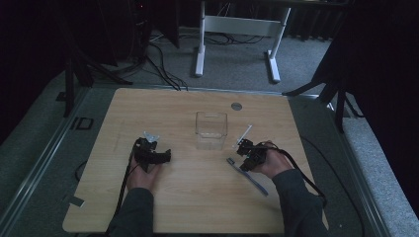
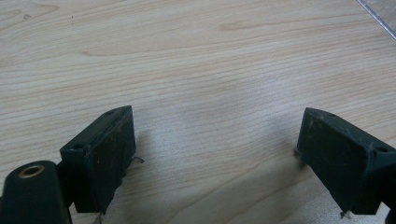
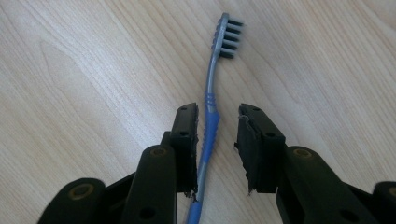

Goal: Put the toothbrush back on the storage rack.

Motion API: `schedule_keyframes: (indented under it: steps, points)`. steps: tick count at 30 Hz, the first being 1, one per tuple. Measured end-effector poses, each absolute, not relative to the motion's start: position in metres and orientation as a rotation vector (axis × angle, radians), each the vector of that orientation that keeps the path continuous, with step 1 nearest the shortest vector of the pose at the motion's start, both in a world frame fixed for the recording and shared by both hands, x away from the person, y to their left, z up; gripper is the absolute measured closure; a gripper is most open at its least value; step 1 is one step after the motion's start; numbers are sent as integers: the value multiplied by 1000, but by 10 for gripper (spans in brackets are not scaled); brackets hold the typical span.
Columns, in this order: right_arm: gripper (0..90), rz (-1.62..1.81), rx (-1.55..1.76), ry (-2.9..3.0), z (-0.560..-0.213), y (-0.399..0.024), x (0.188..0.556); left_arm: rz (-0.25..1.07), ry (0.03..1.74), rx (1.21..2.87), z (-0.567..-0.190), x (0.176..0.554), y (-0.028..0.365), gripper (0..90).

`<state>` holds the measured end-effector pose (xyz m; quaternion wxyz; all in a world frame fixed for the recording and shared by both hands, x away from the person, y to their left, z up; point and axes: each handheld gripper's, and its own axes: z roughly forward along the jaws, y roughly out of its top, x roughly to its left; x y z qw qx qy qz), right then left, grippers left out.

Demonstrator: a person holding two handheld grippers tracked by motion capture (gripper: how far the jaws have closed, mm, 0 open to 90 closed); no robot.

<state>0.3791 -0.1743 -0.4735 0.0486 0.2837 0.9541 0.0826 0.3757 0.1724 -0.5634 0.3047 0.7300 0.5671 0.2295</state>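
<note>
Toothbrush (image 1: 247, 173) lies flat on the wooden table (image 1: 197, 207) in the high view, just to the right of centre and in front of a clear open box (image 1: 211, 129), with its handle running back toward the person; the right gripper (image 1: 249, 157) sits directly over it, probably because a pick-up is being lined up, while the left gripper (image 1: 152, 153) rests well apart on the left side, seemingly idle. From the left gripper view, the left gripper (image 2: 215, 154) has its jaws spread wide over bare wood with nothing between them, which suits a hand that is merely waiting. From the right gripper view, the right gripper (image 3: 217, 140) straddles the blue grip section of the toothbrush (image 3: 211, 126), its jaws apart and not yet clamped, one jaw close beside the handle and the other clear of it; the bristle head points away, so the hold appears aimed at the thicker part
</note>
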Motion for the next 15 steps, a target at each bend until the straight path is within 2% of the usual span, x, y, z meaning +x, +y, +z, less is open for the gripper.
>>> schedule_keyframes:
  steps: [15]
  points:
    - [687,207,888,2939,-479,-175,380,608,1502,1933,-563,376,172,118]
